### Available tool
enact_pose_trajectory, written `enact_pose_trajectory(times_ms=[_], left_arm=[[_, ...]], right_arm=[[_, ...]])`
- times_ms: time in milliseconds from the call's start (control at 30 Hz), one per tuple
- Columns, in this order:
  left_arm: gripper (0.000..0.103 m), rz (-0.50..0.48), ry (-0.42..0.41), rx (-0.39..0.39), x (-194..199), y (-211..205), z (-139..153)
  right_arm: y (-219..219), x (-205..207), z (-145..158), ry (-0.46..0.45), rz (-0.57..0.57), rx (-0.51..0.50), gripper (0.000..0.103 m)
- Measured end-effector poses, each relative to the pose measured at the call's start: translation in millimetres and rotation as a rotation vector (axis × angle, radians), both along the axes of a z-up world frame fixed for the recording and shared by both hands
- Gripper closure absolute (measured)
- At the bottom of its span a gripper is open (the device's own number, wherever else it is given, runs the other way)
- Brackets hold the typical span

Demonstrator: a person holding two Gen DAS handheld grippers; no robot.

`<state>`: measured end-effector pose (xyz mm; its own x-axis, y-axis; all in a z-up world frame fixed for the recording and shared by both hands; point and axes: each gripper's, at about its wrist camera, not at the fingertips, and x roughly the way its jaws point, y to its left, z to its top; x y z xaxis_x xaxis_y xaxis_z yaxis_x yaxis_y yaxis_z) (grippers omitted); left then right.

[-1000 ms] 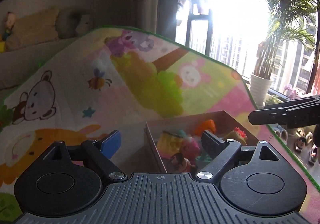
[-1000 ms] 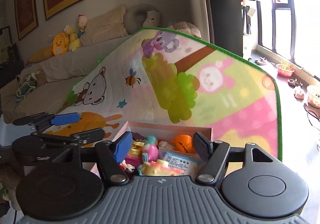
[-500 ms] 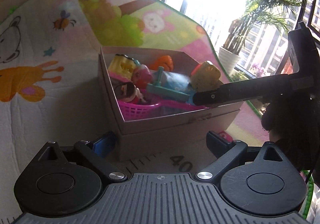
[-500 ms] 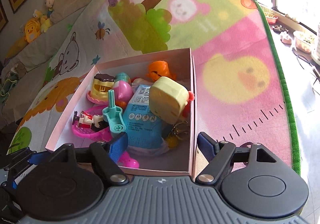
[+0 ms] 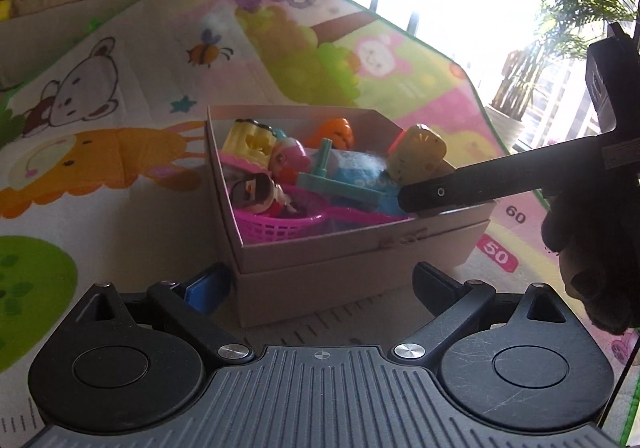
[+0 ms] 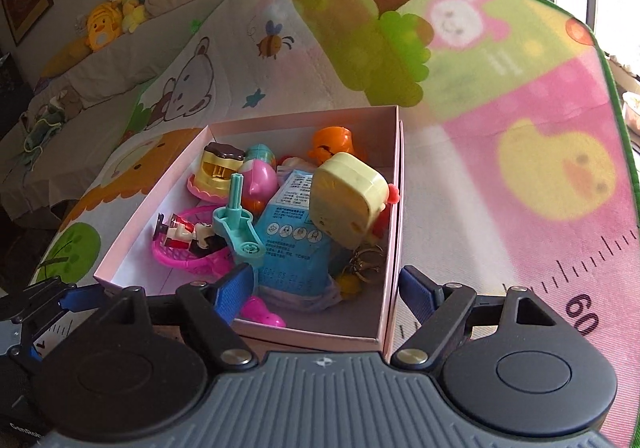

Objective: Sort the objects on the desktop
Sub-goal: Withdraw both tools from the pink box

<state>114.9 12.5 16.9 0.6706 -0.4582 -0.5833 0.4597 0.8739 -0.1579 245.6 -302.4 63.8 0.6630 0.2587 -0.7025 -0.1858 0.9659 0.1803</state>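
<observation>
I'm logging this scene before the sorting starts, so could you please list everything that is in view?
box: 1, pale pink, on the mat, open
play mat: 1, cartoon print, under the box
cake toy: 1, yellow and brown, box far left
egg toy: 1, pink, beside the cake toy
orange toy: 1, box far end
teal toy: 1, box middle
blue packet: 1, box middle
yellow block toy: 1, atop the packet
pink basket: 1, box left, holds a small figure
left gripper: jaws open, near the box
right gripper: jaws open over the box's near edge

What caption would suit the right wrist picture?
Open right hand-held gripper poised over a pink box crammed with small toys.
</observation>
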Motion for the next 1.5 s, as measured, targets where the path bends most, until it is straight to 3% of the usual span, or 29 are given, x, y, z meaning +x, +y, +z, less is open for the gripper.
enact_pose_trajectory(times_ms=[67, 167, 233, 333, 433, 467, 533, 700, 800, 833, 867, 933, 1033, 1067, 1167, 1267, 1333, 1500], left_arm=[[0.003, 0.043, -0.016, 0.030, -11.0, 11.3, 0.5], [0.002, 0.090, -0.032, 0.100, -27.5, 27.1, 2.1], [0.001, 0.113, -0.042, 0.140, -35.9, 38.2, 4.4], [0.001, 0.162, -0.039, 0.140, -45.4, 52.8, 11.4], [0.000, 0.201, -0.009, 0.079, -52.0, 60.9, 18.6], [0.000, 0.206, -0.001, 0.057, -53.3, 61.6, 19.9], [0.000, 0.204, 0.012, 0.022, -53.4, 58.9, 20.8], [0.000, 0.174, 0.011, 0.024, -46.9, 35.5, 15.4], [0.000, 0.171, 0.000, 0.040, -46.8, 26.0, 12.1], [0.000, 0.176, -0.003, 0.053, -47.1, 24.2, 10.4], [0.000, 0.187, -0.002, 0.071, -47.2, 22.5, 7.1], [0.000, 0.206, 0.014, 0.086, -48.0, 23.2, 0.0], [0.000, 0.219, 0.056, 0.082, -49.7, 28.8, -11.2], [0.000, 0.222, 0.066, 0.083, -50.5, 29.9, -14.5], [0.000, 0.221, 0.082, 0.077, -54.6, 29.5, -20.8], [0.000, 0.239, 0.066, 0.063, -62.8, 24.7, -22.6], [0.000, 0.252, 0.057, 0.059, -67.5, 19.4, -23.6], [0.000, 0.311, 0.030, 0.144, -69.6, -3.2, -29.7]], right_arm=[[16.7, -4.7, 9.2, -0.073, 0.017, -0.083, 0.023], [42.1, -15.0, 21.3, -0.247, 0.072, -0.289, 0.023], [50.8, -11.5, 19.7, -0.280, 0.101, -0.362, 0.026], [53.3, 6.1, 10.6, -0.240, 0.110, -0.401, 0.033], [46.4, 17.2, 6.9, -0.200, 0.096, -0.388, 0.055], [45.7, 15.5, 9.4, -0.199, 0.087, -0.387, 0.070], [45.3, 7.9, 22.0, -0.202, 0.106, -0.356, 0.083], [54.2, 6.8, 62.2, -0.302, 0.094, -0.348, 0.085], [69.5, 12.3, 76.1, -0.447, 0.074, -0.462, 0.085], [73.7, 11.5, 76.1, -0.468, 0.104, -0.483, 0.084], [75.5, 11.5, 77.5, -0.436, 0.167, -0.448, 0.075], [72.9, 0.9, 77.7, -0.366, 0.228, -0.308, 0.055], [67.4, -40.9, 66.8, -0.329, 0.323, -0.184, 0.035], [64.1, -56.4, 60.7, -0.323, 0.335, -0.163, 0.025], [50.9, -90.7, 41.5, -0.274, 0.325, -0.092, 0.010], [37.6, -116.8, 17.0, -0.216, 0.256, -0.029, 0.000], [33.9, -125.5, 0.5, -0.179, 0.199, -0.027, 0.000], [30.4, -118.6, -41.5, -0.065, 0.024, -0.138, 0.000]])
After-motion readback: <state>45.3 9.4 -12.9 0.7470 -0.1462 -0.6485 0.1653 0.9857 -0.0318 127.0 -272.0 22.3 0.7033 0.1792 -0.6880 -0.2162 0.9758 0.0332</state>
